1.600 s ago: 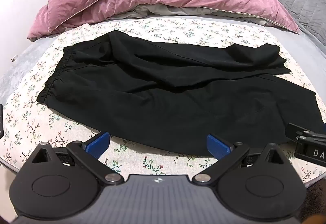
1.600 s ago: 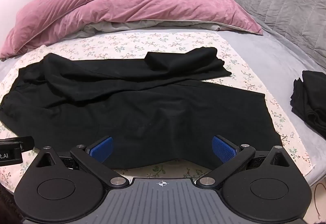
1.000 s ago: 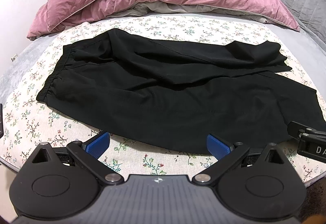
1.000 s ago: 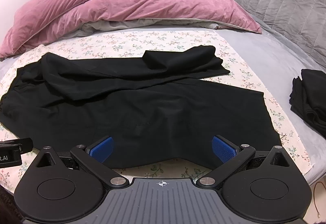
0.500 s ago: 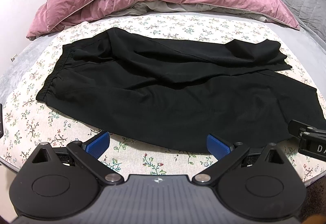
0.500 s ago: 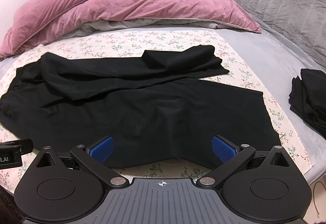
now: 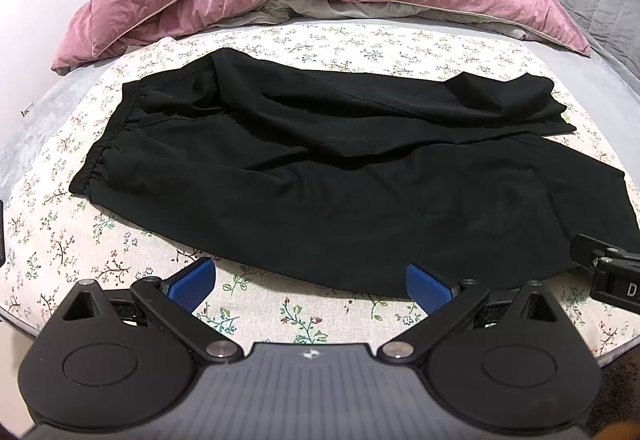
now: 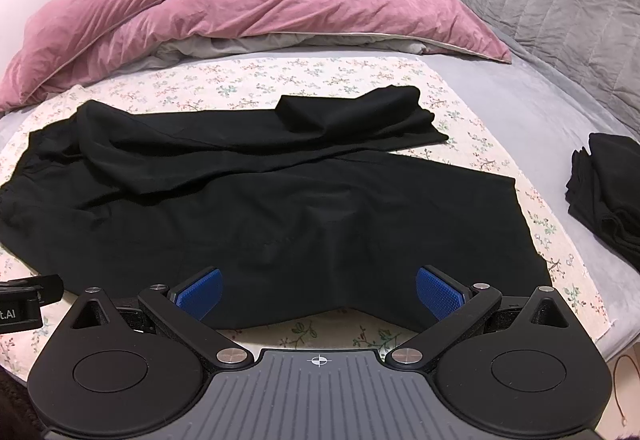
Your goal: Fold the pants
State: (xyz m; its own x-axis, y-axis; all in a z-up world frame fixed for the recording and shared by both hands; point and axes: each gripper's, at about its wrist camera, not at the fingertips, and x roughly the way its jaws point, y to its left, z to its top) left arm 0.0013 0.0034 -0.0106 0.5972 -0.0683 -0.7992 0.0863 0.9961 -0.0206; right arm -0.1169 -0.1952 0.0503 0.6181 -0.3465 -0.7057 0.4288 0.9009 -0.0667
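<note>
Currently, left wrist view: pants (image 7: 340, 168) are spread across mid-frame on the floral sheet (image 7: 52, 240), waistband at left. Left gripper (image 7: 310, 282) is held wide open at the bottom, nothing gripped. Right wrist view: pants (image 8: 280, 200) fill the centre; right gripper (image 8: 318, 290) is likewise spread, empty, over the near hem. Folded black clothes (image 8: 608, 192) are seen at right edge.

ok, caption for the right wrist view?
Open right hand-held gripper over black pants spread on floral sheet.
</note>
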